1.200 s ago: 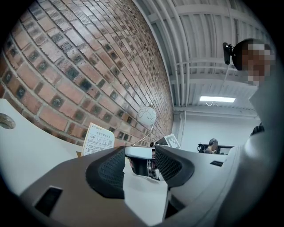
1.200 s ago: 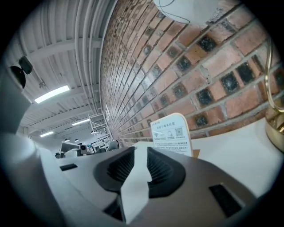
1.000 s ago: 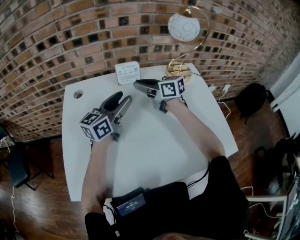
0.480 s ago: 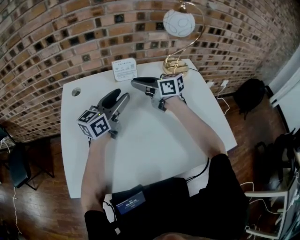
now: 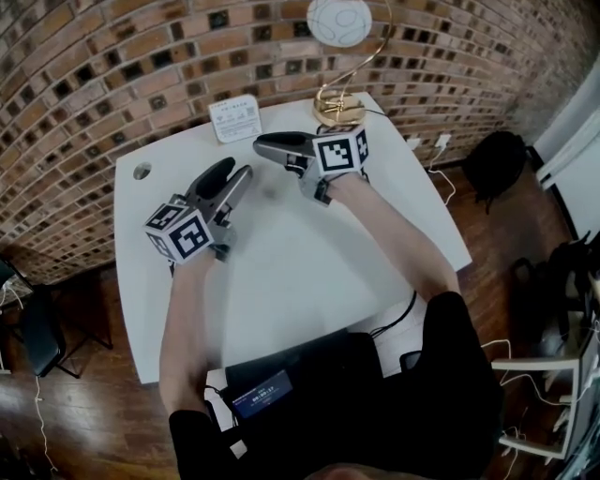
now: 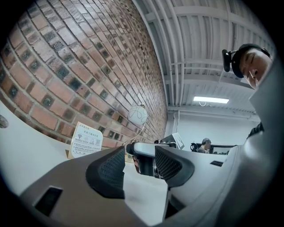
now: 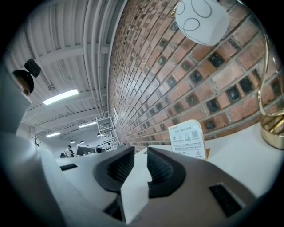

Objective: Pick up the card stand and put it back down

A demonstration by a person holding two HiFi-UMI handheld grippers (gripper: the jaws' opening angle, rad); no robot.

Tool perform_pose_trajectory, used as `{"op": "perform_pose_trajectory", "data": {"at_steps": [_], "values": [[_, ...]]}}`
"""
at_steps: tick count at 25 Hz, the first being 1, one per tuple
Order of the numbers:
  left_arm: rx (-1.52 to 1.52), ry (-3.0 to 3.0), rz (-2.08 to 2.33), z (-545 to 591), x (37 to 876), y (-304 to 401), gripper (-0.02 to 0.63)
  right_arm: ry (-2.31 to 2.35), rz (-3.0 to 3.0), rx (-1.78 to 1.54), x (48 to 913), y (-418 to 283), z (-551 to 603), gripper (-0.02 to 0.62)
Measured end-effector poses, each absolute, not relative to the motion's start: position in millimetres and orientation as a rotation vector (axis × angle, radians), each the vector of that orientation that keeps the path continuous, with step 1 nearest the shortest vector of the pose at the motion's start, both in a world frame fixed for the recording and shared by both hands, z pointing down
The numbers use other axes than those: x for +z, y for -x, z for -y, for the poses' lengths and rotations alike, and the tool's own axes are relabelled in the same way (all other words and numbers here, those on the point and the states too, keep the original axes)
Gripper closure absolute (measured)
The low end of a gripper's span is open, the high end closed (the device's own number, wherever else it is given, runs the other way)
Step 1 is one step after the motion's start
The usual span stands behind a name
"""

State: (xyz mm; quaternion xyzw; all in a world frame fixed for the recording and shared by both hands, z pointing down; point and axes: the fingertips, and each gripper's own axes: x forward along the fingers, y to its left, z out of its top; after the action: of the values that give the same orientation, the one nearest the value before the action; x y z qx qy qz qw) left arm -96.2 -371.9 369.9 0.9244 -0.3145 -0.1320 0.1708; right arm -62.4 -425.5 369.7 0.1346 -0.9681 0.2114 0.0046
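The card stand (image 5: 235, 118), a white printed card in a small wooden base, stands upright at the table's back edge against the brick wall. My right gripper (image 5: 262, 144) hovers just in front of it and to its right, jaws open, nothing between them. In the right gripper view the card stand (image 7: 188, 138) shows beyond the right gripper (image 7: 140, 162). My left gripper (image 5: 232, 172) is lower on the table, pointing toward the card, open and empty. The left gripper view shows the card stand (image 6: 86, 139) at left beyond the left gripper (image 6: 140, 164).
A brass lamp base (image 5: 337, 112) with a white globe (image 5: 339, 19) stands to the right of the card. The white table (image 5: 309, 272) has a cable hole (image 5: 142, 171) at back left. A black bag (image 5: 502, 159) lies on the floor at right.
The head view has shifted, so the table sits higher and more to the left in the frame. Both grippers keep about the same places relative to the card stand.
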Motion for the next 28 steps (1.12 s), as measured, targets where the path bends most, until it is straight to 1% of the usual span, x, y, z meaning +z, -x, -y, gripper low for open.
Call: {"op": "perform_pose_trajectory", "data": {"at_steps": [28], "values": [[-0.400,-2.637,0.850,317,345,78,0.399,-0.393,3.108,0.631,337,49,362,0.482]]}}
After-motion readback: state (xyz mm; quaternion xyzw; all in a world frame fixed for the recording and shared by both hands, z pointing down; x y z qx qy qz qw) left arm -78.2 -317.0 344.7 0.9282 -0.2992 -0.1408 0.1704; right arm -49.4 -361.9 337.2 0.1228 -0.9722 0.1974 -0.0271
